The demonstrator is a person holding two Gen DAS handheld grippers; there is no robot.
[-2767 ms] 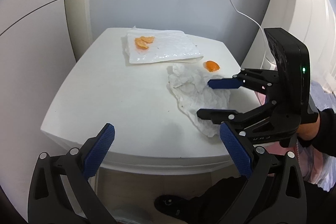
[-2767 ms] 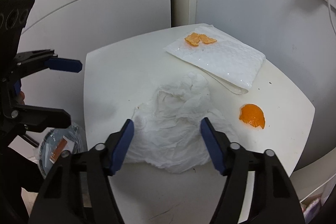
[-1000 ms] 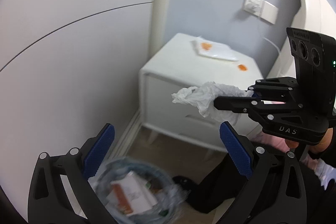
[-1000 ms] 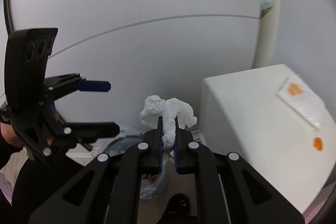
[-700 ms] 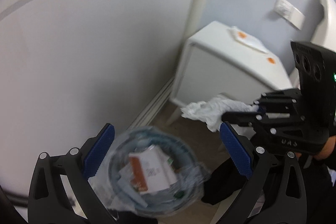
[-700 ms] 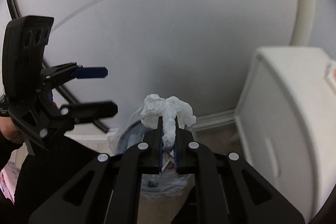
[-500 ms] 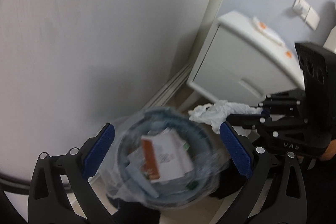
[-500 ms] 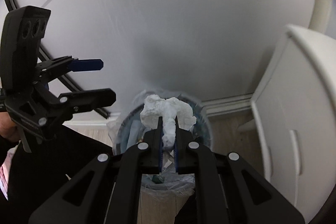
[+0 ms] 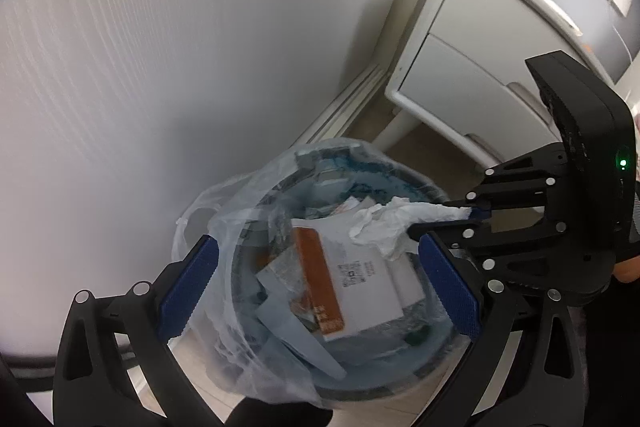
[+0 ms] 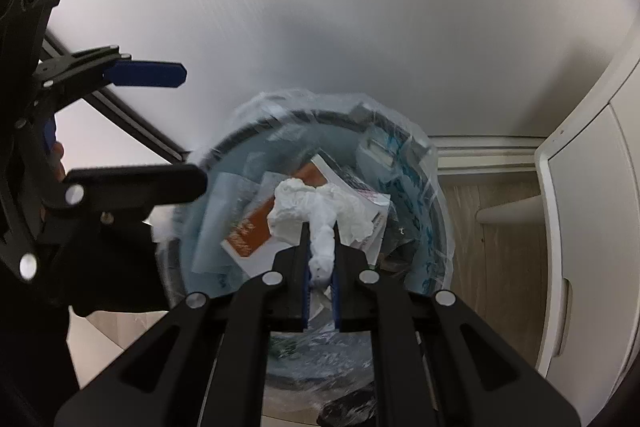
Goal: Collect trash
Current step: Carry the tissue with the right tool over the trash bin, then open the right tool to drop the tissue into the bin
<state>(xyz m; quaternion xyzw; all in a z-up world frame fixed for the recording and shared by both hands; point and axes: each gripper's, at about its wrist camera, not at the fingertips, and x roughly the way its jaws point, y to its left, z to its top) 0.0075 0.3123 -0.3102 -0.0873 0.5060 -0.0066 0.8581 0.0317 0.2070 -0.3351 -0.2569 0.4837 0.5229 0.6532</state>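
Left gripper [image 9: 316,287]: gaping wide, now framing the lined trash bin [image 9: 400,183] between its jaws. Right gripper [image 10: 320,259]: still clamping crumpled tissue [image 10: 320,211], now hanging directly over bin contents, nightstand [image 9: 472,67] receding rightward.

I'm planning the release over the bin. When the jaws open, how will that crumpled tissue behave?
The tissue looks light and floppy: it bunches and droops past the right gripper. It will probably fall slowly into the bin below. A fold might cling to the pads.
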